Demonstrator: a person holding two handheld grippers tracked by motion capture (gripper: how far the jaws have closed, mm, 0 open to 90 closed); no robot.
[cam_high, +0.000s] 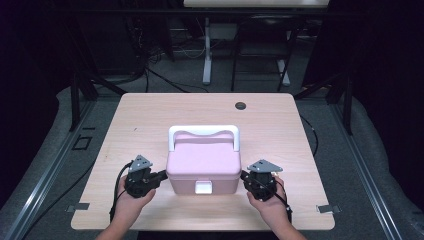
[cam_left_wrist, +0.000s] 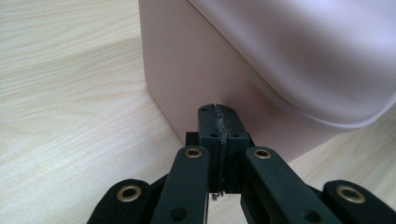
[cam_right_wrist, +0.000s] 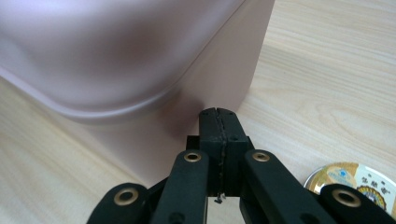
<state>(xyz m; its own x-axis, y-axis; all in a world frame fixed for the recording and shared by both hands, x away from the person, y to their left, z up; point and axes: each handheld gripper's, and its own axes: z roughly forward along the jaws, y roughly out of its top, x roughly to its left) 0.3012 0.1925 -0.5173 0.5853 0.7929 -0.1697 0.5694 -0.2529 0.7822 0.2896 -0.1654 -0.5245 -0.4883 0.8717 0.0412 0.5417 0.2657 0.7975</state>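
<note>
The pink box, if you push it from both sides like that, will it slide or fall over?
The pink box would probably slide rather than tip: it looks wide and squat, flat on the smooth wooden table. Its walls look like hard, glossy plastic, so the closed left gripper and right gripper might slip on them. It is likely stiff, not squashy.

Light wood-grain table, rectangular, dark round grommet near far edge. Pink lidded box with white handle stands toward near edge. Round printed disc lies beside it.
</note>
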